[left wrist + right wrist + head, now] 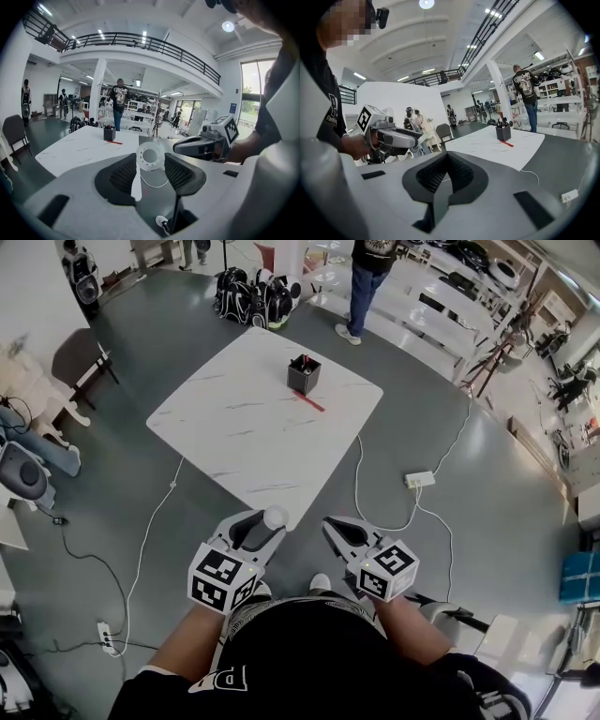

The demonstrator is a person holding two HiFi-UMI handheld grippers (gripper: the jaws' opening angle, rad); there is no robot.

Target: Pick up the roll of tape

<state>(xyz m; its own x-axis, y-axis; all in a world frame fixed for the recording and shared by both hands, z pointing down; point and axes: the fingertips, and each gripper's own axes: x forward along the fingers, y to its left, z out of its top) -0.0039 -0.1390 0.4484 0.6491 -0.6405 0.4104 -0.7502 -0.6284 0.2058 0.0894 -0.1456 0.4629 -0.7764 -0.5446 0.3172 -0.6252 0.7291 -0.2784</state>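
Note:
A white, translucent roll of tape sits upright between my left gripper's dark ribbed pads, held off the table. In the head view the roll of tape shows at the tip of my left gripper, just past the near corner of the white marble-look table. My right gripper hovers beside it over the grey floor. Its jaws are pressed together with nothing between them, as the right gripper view shows.
A black pen holder and a red pen rest at the table's far side. A white power strip and cables lie on the floor to the right. A person stands beyond the table, bags nearby.

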